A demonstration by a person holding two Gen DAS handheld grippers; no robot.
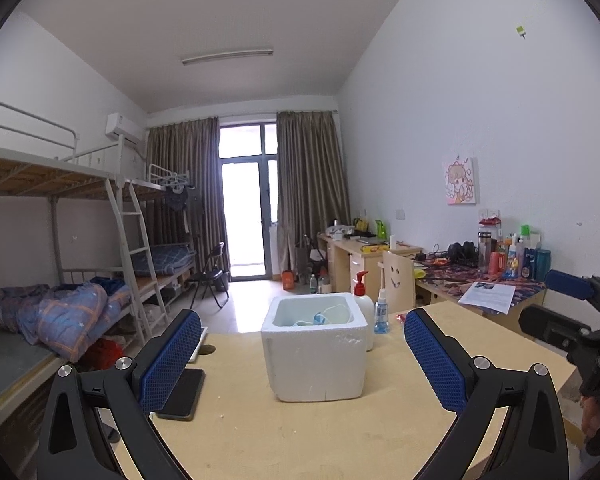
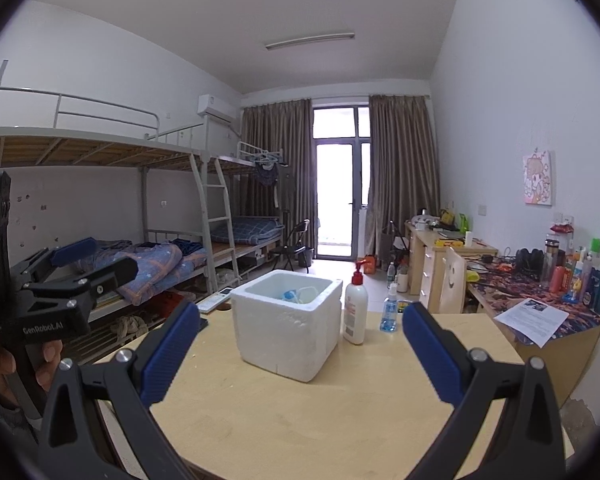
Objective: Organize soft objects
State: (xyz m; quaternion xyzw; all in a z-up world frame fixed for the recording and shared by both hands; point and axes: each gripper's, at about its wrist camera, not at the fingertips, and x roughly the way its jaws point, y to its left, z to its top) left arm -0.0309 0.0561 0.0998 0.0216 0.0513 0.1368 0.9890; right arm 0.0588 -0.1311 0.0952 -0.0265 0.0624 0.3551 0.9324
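A white foam box (image 1: 316, 354) stands on the wooden table (image 1: 260, 440); it also shows in the right wrist view (image 2: 288, 324). Pale blue and white soft items (image 1: 320, 317) lie inside it, also seen in the right wrist view (image 2: 298, 295). My left gripper (image 1: 302, 356) is open and empty, held above the table in front of the box. My right gripper (image 2: 300, 354) is open and empty, also in front of the box. Each gripper shows at the edge of the other's view: the right one (image 1: 560, 304), the left one (image 2: 96, 262).
A white pump bottle (image 2: 355, 312) and a small blue spray bottle (image 2: 390, 314) stand right of the box. A black phone (image 1: 184, 394) lies on the table's left side. A cluttered desk (image 2: 540, 300) runs along the right wall. Bunk beds (image 2: 140, 240) stand left.
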